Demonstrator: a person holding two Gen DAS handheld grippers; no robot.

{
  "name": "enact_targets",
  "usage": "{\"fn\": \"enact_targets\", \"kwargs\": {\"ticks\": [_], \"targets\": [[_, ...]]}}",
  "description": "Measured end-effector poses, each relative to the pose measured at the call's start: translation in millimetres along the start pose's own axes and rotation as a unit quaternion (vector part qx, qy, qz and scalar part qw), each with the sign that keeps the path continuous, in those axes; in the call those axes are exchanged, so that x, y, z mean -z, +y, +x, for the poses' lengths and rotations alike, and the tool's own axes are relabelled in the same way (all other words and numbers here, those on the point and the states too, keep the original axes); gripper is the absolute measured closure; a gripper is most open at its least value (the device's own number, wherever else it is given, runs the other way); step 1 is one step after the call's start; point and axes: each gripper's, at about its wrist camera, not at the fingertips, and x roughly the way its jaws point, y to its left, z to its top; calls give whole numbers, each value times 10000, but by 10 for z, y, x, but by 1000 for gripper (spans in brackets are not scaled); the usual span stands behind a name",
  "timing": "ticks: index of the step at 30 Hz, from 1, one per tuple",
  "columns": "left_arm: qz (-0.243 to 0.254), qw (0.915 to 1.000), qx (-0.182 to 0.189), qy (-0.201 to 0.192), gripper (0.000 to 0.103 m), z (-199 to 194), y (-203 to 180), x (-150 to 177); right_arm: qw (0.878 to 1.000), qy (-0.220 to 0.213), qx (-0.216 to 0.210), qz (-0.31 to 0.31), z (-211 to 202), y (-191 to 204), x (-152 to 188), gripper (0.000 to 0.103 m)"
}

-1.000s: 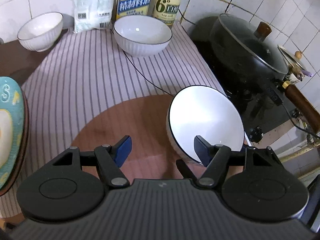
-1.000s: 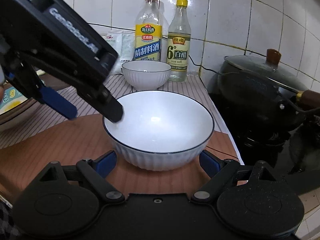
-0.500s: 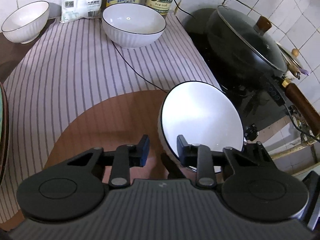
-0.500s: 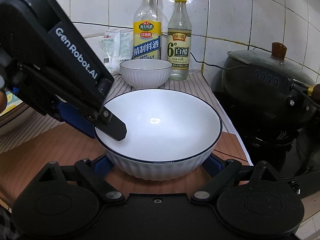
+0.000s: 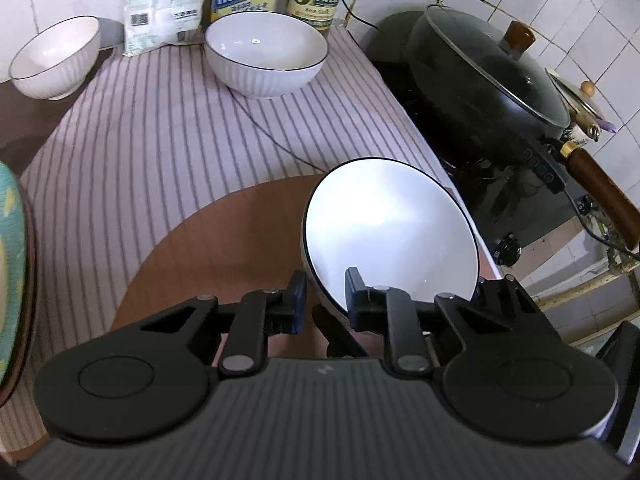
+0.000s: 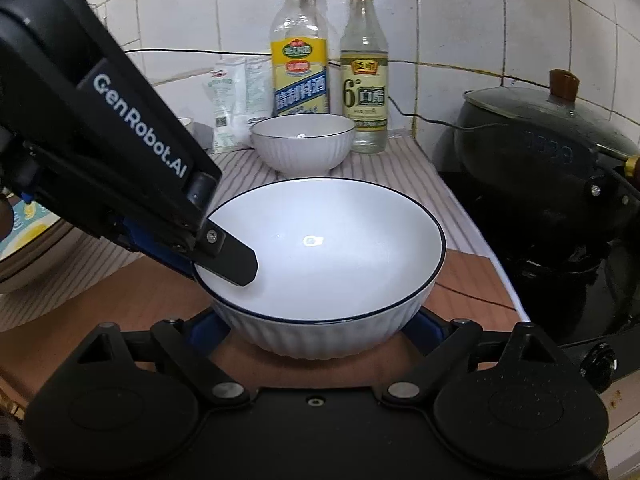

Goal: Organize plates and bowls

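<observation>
The large bowl (image 6: 320, 268) sits at the worktop's front right corner, beside the stove. The left gripper (image 5: 324, 300) is closing on its left rim, one finger inside, one outside. The right gripper (image 6: 320, 330) straddles its base, jaws wide, seemingly not gripping.

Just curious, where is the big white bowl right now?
The big white bowl sits on the brown mat, before the smaller bowl, left claw closing on its rim.

Bowls I can see: three white ones, near (image 5: 392, 228), middle (image 5: 266, 56), far-left (image 5: 54, 58).
Bottles: two (image 6: 300, 56), (image 6: 364, 72).
Packets: one (image 5: 160, 4).
Lidded pans: one (image 5: 488, 68).
Patterned plates: one (image 5: 12, 264).
My grippers: two (image 5: 324, 300), (image 6: 316, 328).
</observation>
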Motion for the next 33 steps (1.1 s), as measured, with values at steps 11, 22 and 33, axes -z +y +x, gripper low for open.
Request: {"fn": "enact_targets", "kwargs": {"ticks": [11, 22, 33], "targets": [[-124, 9983, -420, -387, 84, -537, 355, 137, 9978, -236, -508, -348, -112, 497, -171, 9], [-565, 9951, -649, -493, 84, -683, 839, 132, 9895, -260, -979, -1032, 163, 840, -375, 9], [-637, 9943, -799, -315, 84, -463, 983, 58, 9880, 43, -1105, -1081, 493, 872, -389, 10]]}}
